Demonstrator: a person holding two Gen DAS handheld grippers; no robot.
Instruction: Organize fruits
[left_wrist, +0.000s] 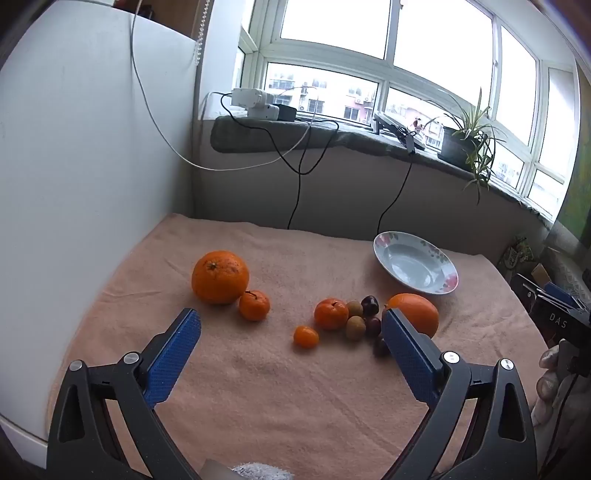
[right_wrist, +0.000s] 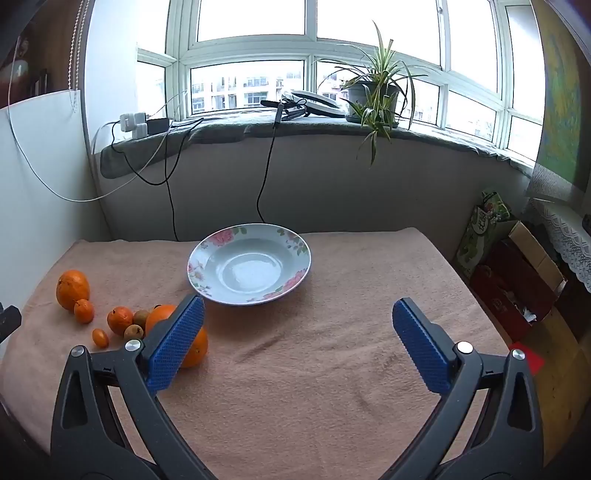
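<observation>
Both tools wide open, nothing btwn pads: left tool (left_wrist: 291, 325) hangs over fruit, right tool (right_wrist: 298, 314) over bare towel (right_wrist: 332, 369) just in front of plate (right_wrist: 207, 251). Plate holds nothing. Big orange (left_wrist: 220, 277) w/ small tangerine (left_wrist: 254, 304) touching; other fruit clustered near second orange (left_wrist: 417, 310) on tabletop.

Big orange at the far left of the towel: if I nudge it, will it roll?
Probably a little. The big orange is round, so it likely rolls, though the fuzzy towel should slow it. The small mandarin touching it would probably get pushed along. Its pebbled peel should grip well.
</observation>
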